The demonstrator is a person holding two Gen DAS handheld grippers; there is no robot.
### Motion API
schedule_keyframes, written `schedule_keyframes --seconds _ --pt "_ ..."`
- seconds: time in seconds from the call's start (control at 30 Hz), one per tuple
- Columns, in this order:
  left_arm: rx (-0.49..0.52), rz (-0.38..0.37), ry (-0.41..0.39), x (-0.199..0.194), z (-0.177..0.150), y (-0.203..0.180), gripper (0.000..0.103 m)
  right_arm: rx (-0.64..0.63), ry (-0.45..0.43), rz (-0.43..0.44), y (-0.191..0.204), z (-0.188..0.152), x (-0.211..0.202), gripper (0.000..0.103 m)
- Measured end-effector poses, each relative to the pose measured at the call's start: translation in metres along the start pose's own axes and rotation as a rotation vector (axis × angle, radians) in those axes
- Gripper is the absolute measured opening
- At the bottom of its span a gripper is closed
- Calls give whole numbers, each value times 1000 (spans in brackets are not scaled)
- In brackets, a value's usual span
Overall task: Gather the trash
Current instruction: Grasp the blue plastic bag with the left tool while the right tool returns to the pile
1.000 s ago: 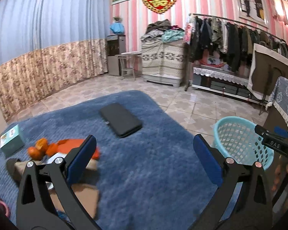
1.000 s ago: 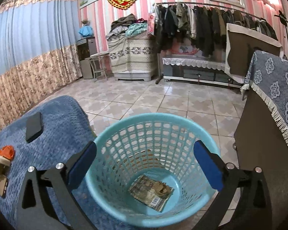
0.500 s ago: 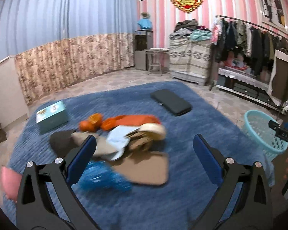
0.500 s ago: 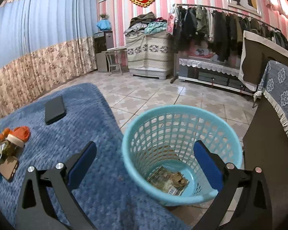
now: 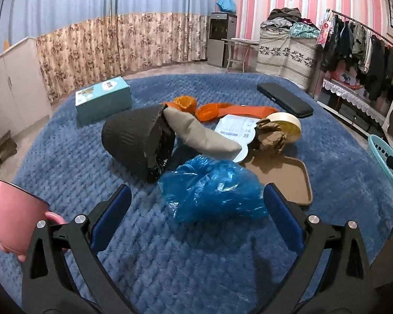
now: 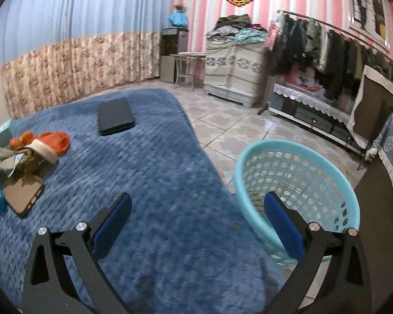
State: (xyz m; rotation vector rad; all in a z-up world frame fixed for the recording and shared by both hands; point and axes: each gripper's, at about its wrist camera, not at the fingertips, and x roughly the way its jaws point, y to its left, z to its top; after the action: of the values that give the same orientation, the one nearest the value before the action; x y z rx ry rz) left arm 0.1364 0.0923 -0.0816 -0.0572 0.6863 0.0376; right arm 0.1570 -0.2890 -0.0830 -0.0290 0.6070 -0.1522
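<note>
Left wrist view: the left tool [image 5: 196,210] stands wide apart and holds nothing, its blue pads flanking a crumpled blue plastic bag [image 5: 212,192] that lies on the blue blanket [image 5: 170,256]; whether the pads touch the bag cannot be told. Just behind the bag sit a dark grey pouch [image 5: 137,141], a brown tray [image 5: 283,178], crumpled brown paper [image 5: 271,137] and orange peels [image 5: 196,107]. A pink cup [image 5: 15,217] stands at the left edge. In the right wrist view the right tool [image 6: 197,218] is also spread wide and empty, hovering over the blanket's edge, with the turquoise basket [image 6: 296,180] on the tiled floor behind its right finger.
</note>
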Motion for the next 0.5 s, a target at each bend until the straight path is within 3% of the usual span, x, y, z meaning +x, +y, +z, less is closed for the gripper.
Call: schedule_keyframes --seconds 0.1,0.27,0.37,0.43,0.5 --pt "9 -34 7 9 -3 -1 91 -15 8 31 14 -2 0 99" --pt "54 -97 35 20 -4 -14 53 -62 25 81 41 -8 1 99" --pt "76 -101 17 19 -6 -16 39 -94 28 111 58 -11 0 99" --pt "76 -101 4 16 -6 -13 31 -101 15 144 68 -10 -3 99" --pt "62 -79 -20 11 -6 -5 30 -96 7 173 78 -8 -5 99"
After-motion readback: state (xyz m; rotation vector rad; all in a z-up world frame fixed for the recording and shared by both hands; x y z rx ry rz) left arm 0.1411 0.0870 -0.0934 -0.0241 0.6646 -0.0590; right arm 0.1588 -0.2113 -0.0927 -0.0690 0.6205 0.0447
